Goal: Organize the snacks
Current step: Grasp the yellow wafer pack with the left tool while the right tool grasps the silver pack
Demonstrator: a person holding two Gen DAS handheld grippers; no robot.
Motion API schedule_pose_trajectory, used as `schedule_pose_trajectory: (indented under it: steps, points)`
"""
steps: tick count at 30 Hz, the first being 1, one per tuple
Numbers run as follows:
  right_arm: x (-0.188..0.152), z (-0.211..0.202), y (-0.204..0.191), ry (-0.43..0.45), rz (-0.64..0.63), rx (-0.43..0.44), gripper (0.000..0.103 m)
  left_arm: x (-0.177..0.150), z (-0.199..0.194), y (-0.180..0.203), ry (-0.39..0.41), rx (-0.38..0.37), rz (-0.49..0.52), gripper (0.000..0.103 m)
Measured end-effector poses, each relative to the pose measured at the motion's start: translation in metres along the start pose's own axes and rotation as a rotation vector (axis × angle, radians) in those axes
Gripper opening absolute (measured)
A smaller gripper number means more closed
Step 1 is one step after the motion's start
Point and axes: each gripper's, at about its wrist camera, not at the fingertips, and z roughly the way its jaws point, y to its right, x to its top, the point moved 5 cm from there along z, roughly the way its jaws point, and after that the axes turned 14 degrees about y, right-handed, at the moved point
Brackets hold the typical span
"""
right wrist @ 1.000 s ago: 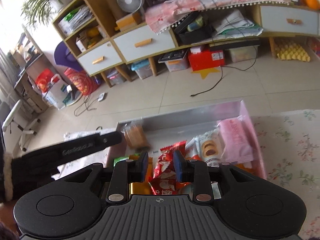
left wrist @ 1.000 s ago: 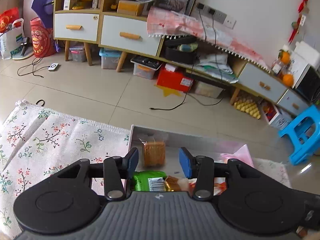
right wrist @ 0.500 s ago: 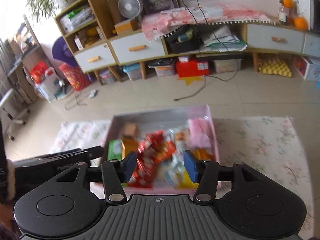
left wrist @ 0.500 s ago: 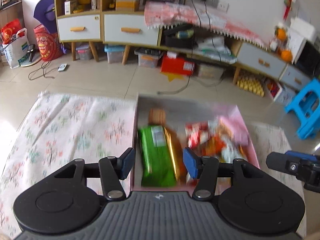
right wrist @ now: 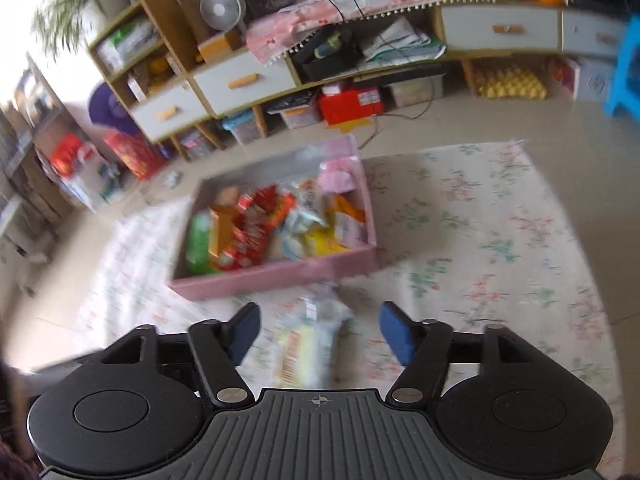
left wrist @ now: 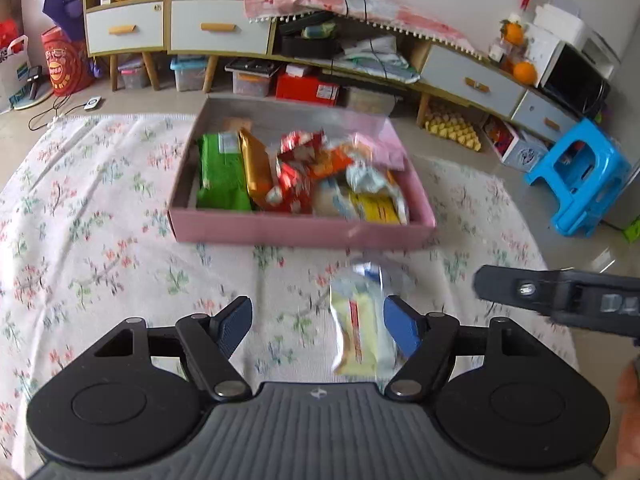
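left wrist: wafer packet (left wrist: 362,330) beside right pad (left wrist: 402,330)

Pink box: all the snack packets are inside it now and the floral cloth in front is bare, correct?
Not all. The pink box holds most packets, but one pale yellow snack packet lies on the floral cloth in front of it, as the left wrist view shows.

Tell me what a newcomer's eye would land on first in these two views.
First, the pink box in the middle of the floral cloth, crammed with bright snack packets, a green packet at its left end. Next, a lone pale yellow packet lying on the cloth in front of the box, between the opening, blue-padded jaws of the left gripper. The right gripper is opening over it too.
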Motion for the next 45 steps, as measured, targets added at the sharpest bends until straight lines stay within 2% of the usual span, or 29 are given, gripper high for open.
schedule_pose_trajectory:
  steps: [2,5,6,9,12,19,25,29,30,31,32,36,39,45]
  points:
    - [-0.009,0.010,0.005,-0.048,-0.019,-0.024,0.072,-0.005,0.007,-0.001,-0.015,0.018,0.004,0.072]
    - [-0.020,0.015,0.008,-0.108,-0.031,-0.012,0.073,-0.011,0.013,-0.001,-0.029,0.035,0.039,0.074]
    - [-0.021,0.016,0.007,-0.116,-0.043,-0.004,0.078,-0.011,0.014,0.000,-0.028,0.031,0.047,0.077]
    - [-0.021,0.013,0.002,-0.102,-0.084,0.003,0.087,-0.014,0.020,0.003,-0.026,0.033,0.078,0.082]
    - [-0.018,0.014,0.005,-0.097,-0.090,-0.020,0.091,-0.019,0.025,0.006,-0.033,0.030,0.097,0.085]
    - [-0.015,0.022,0.020,-0.095,-0.035,-0.076,0.091,-0.032,0.027,0.017,-0.002,0.009,0.102,0.090]
    - [-0.017,0.026,0.017,-0.098,-0.027,-0.082,0.091,-0.040,0.039,0.032,0.017,0.002,0.181,0.089]
    - [-0.019,0.032,0.019,-0.107,-0.029,-0.092,0.091,-0.045,0.046,0.031,0.011,-0.014,0.193,0.080]
    - [-0.020,0.034,0.020,-0.111,-0.030,-0.095,0.091,-0.044,0.044,0.030,0.011,-0.030,0.188,0.064]
    - [-0.020,0.035,0.022,-0.111,-0.031,-0.100,0.091,-0.041,0.042,0.030,0.010,-0.054,0.178,0.040]
    - [-0.020,0.036,0.024,-0.111,-0.032,-0.108,0.091,-0.038,0.040,0.029,0.006,-0.059,0.169,0.040]
    - [-0.021,0.040,0.031,-0.110,-0.041,-0.129,0.091,-0.035,0.034,0.019,-0.001,0.002,0.168,0.036]
    - [-0.022,0.043,0.032,-0.110,-0.063,-0.136,0.091,-0.032,0.029,0.008,-0.029,0.004,0.112,0.035]
    - [-0.026,0.054,0.036,-0.124,-0.094,-0.151,0.091,-0.024,0.021,-0.008,-0.035,0.027,0.073,0.035]
